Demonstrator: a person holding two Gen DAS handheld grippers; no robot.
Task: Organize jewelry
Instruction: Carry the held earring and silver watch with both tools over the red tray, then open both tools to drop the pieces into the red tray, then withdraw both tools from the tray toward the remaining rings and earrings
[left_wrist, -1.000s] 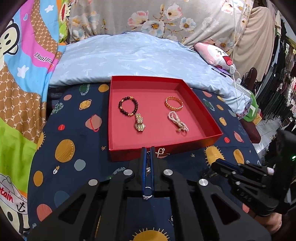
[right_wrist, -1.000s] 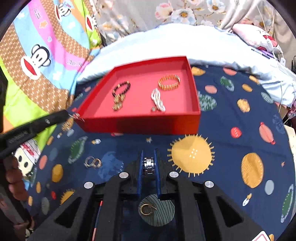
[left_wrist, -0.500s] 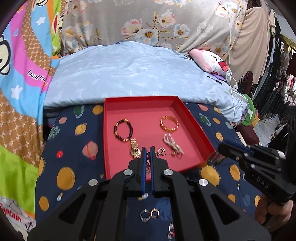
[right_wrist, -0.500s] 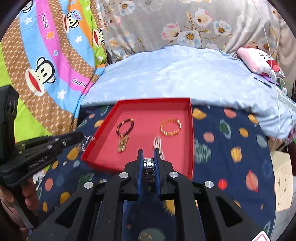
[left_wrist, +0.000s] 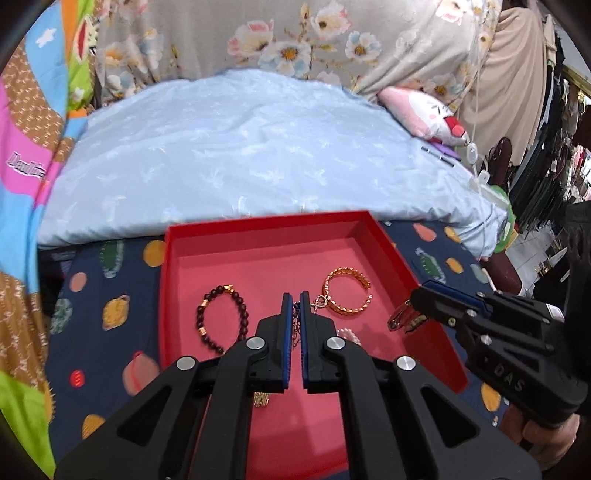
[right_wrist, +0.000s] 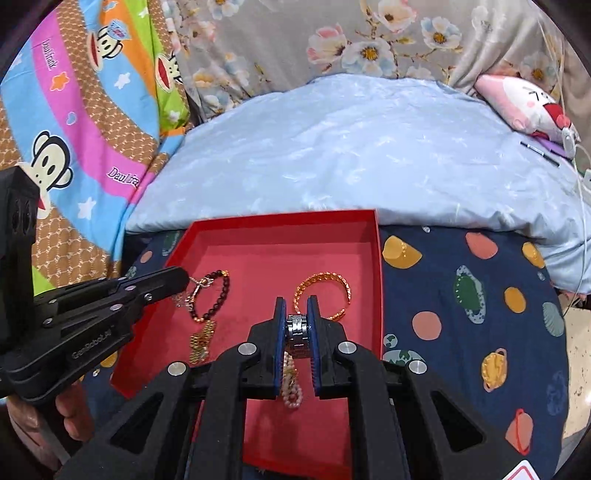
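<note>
A red tray lies on the navy planet blanket and holds a dark bead bracelet, a gold bangle, a gold link strap and a pearl bracelet. My left gripper hangs over the tray's middle, shut on a thin chain with a small charm. The right wrist view shows that left gripper with the chain dangling beside the bead bracelet. My right gripper is shut on a silver link band above the tray, near the bangle. It enters the left wrist view over the tray's right wall.
A pale blue quilt rises right behind the tray, with a floral pillow and a pink plush toy beyond. A bright monkey-print cover lies left. A hand holds the right gripper. Clothes hang at far right.
Both grippers have moved forward from the blanket in front of the tray to over the tray's inside, each still holding its piece. The jewelry in the tray has not moved.
</note>
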